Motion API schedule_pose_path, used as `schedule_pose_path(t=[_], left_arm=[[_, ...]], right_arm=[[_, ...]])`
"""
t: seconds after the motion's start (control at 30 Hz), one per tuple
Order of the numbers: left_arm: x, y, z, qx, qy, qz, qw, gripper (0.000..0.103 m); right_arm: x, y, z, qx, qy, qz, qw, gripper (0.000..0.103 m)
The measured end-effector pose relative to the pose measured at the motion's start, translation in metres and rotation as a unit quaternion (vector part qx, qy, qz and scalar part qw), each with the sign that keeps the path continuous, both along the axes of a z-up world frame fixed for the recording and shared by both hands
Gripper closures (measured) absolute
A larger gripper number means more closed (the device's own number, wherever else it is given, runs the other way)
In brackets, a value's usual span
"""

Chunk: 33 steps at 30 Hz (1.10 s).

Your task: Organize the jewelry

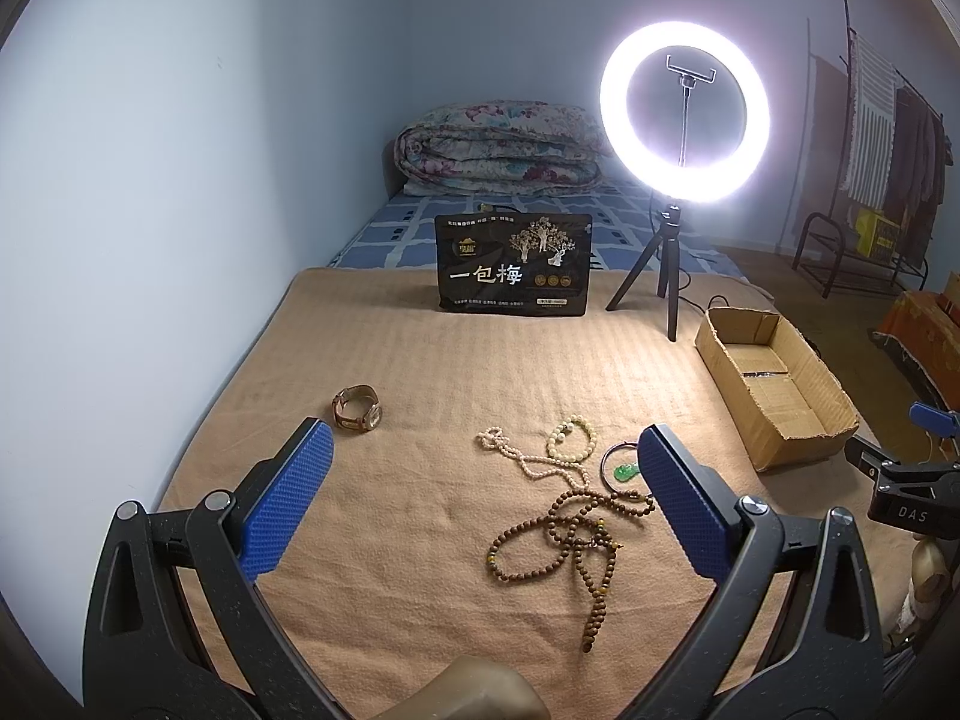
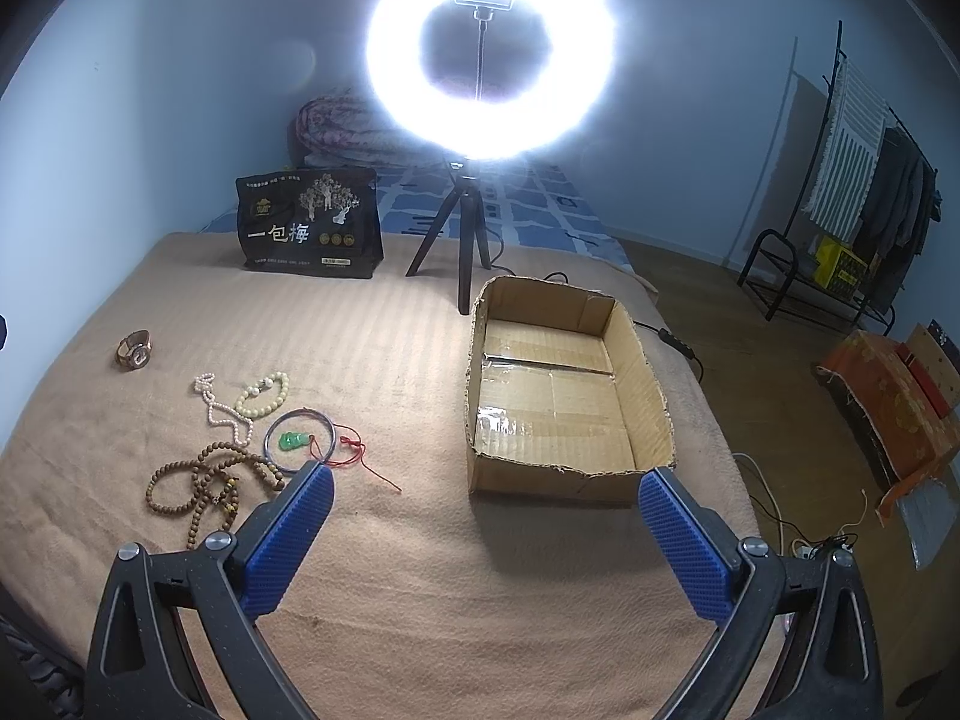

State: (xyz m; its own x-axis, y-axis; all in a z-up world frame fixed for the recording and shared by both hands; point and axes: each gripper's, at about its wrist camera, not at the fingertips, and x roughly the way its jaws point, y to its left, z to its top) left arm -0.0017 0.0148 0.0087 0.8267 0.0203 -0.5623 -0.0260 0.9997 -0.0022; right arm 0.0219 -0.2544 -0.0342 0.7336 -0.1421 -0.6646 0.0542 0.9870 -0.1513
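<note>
Jewelry lies on a tan blanket (image 1: 420,360): a brown-strapped watch (image 1: 358,408) (image 2: 134,349), a white pearl strand (image 1: 528,461) (image 2: 221,411), a pale bead bracelet (image 1: 573,437) (image 2: 264,394), a thin bangle (image 2: 298,441) around a green pendant (image 1: 625,471) (image 2: 294,440) on red cord (image 2: 354,450), and tangled brown wooden beads (image 1: 570,540) (image 2: 210,483). An empty cardboard box (image 1: 774,384) (image 2: 564,396) sits to the right. My left gripper (image 1: 486,456) is open above the beads. My right gripper (image 2: 486,498) is open before the box.
A lit ring light on a small black tripod (image 1: 684,114) (image 2: 480,48) and a black snack bag (image 1: 514,264) (image 2: 309,219) stand at the back. A folded quilt (image 1: 498,147) lies beyond. A clothes rack (image 2: 864,192) stands right of the bed.
</note>
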Motion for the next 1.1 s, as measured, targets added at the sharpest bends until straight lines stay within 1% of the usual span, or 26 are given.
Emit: schedule_pose_path(t=[0.5,0.67,0.83,0.93,1.1], left_arm=[[0.0,0.0,-0.001,-0.001,0.002,-0.001,1.0,0.0],[0.0,-0.002,-0.007,0.0,0.007,-0.001,1.0,0.0],[0.004,-0.004,-0.016,0.0,0.021,-0.004,0.9998,0.0],[0.01,-0.003,-0.021,-0.006,0.037,-0.015,0.9992,0.0],[0.019,-0.006,-0.032,-0.01,0.063,-0.037,0.9972,0.0]], right_arm=[[0.0,-0.001,0.0,0.001,0.001,0.001,1.0,0.0],[0.001,0.001,-0.001,0.004,0.003,0.003,1.0,0.0],[0.003,0.003,-0.003,0.007,0.006,0.01,1.0,0.0],[0.007,0.002,-0.003,0.009,0.007,0.015,1.0,0.0],[0.015,0.0,-0.004,0.048,0.011,0.047,0.998,0.001]])
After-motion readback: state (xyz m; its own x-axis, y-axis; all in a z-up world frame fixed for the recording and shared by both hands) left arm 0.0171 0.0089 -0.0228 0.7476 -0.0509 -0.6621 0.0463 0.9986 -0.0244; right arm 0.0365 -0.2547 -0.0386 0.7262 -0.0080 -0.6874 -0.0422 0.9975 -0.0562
